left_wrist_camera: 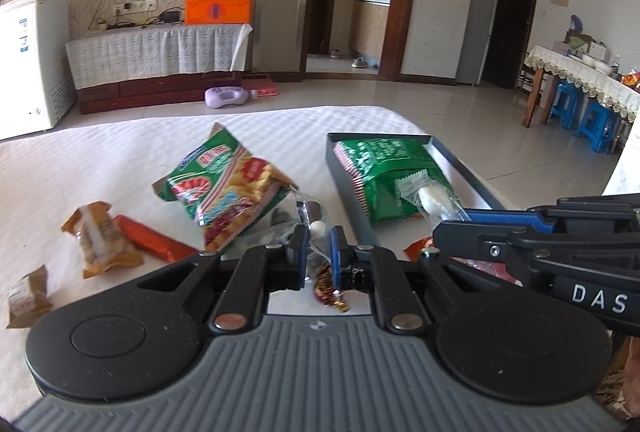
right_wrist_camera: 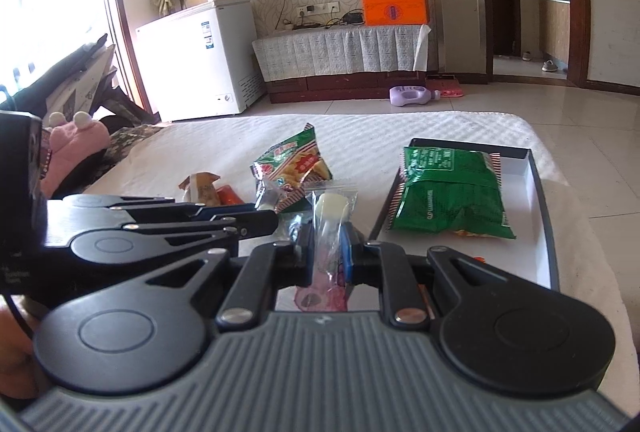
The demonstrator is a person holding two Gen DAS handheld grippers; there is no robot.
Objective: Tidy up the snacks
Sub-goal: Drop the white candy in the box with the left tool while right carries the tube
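Note:
My left gripper (left_wrist_camera: 320, 252) is shut on a clear-wrapped candy (left_wrist_camera: 314, 222), held just above the white table. My right gripper (right_wrist_camera: 326, 248) is shut on a clear packet with a white candy (right_wrist_camera: 330, 210); in the left wrist view that packet (left_wrist_camera: 430, 202) hangs over the near part of the dark tray (left_wrist_camera: 344, 184). A green snack bag (right_wrist_camera: 448, 192) lies in the tray (right_wrist_camera: 540, 216). A green-and-yellow chip bag (left_wrist_camera: 228, 184) leans on the table left of the tray. A tan wrapped cake (left_wrist_camera: 100, 236) and an orange bar (left_wrist_camera: 150, 238) lie further left.
A small brown packet (left_wrist_camera: 28, 296) lies at the table's left edge. Red wrappers (left_wrist_camera: 332, 292) lie under my left gripper. A pink wrapper (right_wrist_camera: 320, 292) lies under my right gripper. A pink plush (right_wrist_camera: 76, 144) sits at the left of the table.

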